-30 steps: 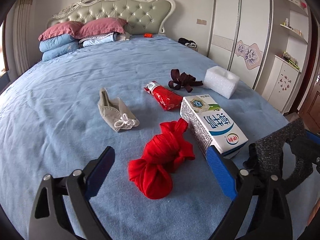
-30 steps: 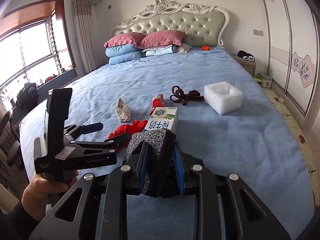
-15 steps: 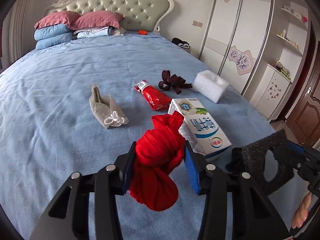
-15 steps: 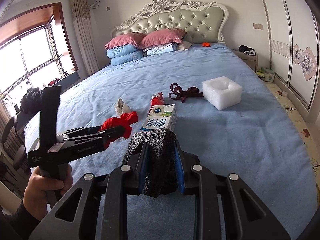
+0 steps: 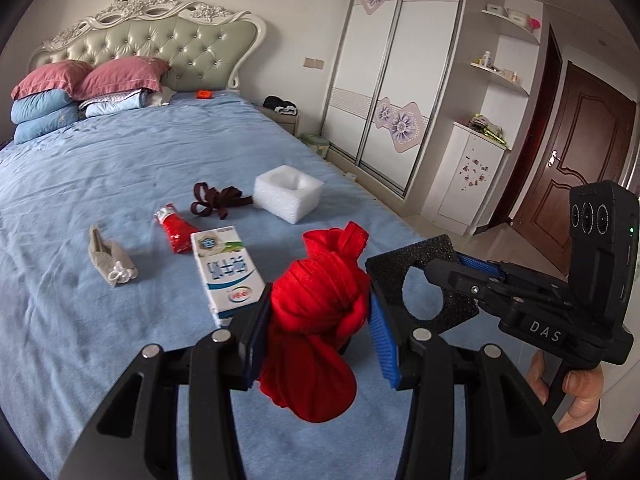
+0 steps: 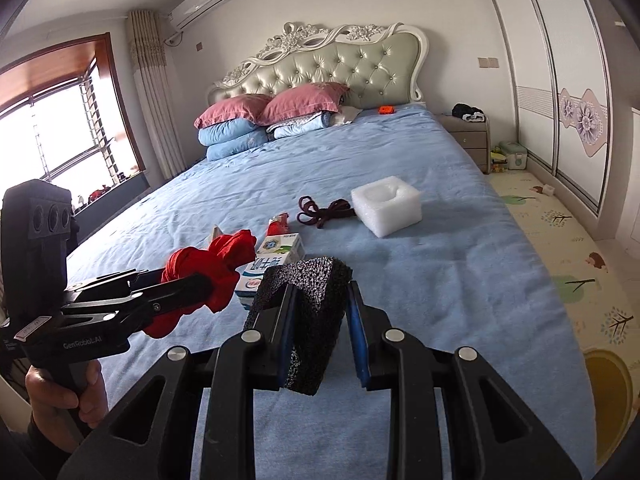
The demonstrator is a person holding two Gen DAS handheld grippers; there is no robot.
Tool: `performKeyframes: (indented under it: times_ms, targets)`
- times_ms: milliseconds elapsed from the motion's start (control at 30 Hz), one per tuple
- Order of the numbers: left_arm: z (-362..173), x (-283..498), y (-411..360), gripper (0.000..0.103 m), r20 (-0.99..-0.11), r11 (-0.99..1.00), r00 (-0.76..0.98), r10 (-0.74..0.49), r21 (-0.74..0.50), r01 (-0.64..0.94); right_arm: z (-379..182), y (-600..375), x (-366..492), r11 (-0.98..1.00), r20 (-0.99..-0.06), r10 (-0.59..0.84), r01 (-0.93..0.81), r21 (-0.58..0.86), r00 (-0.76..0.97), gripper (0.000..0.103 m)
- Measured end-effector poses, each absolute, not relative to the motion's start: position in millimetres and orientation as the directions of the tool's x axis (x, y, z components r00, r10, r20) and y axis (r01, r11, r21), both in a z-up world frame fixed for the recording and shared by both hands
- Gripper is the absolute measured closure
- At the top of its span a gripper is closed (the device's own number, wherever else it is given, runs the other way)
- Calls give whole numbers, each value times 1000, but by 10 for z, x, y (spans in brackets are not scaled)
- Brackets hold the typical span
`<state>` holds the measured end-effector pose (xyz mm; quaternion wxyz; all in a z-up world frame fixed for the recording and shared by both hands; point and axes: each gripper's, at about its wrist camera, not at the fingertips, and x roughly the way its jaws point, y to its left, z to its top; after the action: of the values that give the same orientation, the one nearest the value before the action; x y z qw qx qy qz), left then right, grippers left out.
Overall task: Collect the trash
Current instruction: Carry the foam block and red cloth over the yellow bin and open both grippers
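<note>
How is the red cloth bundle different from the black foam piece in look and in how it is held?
The red cloth bundle is soft, knotted fabric, while the black foam piece is a stiff, porous slab with a round hole. The bundle sits in the left gripper; the foam sits in the right gripper. The bundle bulges past the pads; the foam is thinner. Both are clamped and lifted off the bed.
</note>
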<state>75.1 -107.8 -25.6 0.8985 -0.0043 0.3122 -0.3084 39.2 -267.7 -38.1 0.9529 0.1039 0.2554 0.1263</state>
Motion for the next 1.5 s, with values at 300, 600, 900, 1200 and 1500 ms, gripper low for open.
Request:
performKeyframes:
  times_ms: [300, 600, 900, 1200, 1500]
  targets:
    - [-206, 745, -2093, 57, -565, 714, 522, -640, -185, 675, -370, -3487, 41, 970, -461, 148, -37, 241, 875, 78]
    - [-343, 727, -3156, 57, -605, 598, 377, -701, -212, 773, -475, -4299, -298, 968, -486, -9, 130, 215, 874, 79]
    - [-591, 774, -4184, 57, -666, 526, 254, -701, -242, 816, -730, -5079, -560, 935, -532, -125, 279, 220, 837, 78]
    - [-931, 872, -5011, 57, -746, 498, 172, -643, -236, 834, -995, -5684, -691, 902, -579, -177, 367, 228, 796, 79]
    - [-1303, 980, -5716, 57, -815, 476, 100, -571, -230, 849, -1439, -6222, -643, 870, -659, -202, 442, 220, 725, 78]
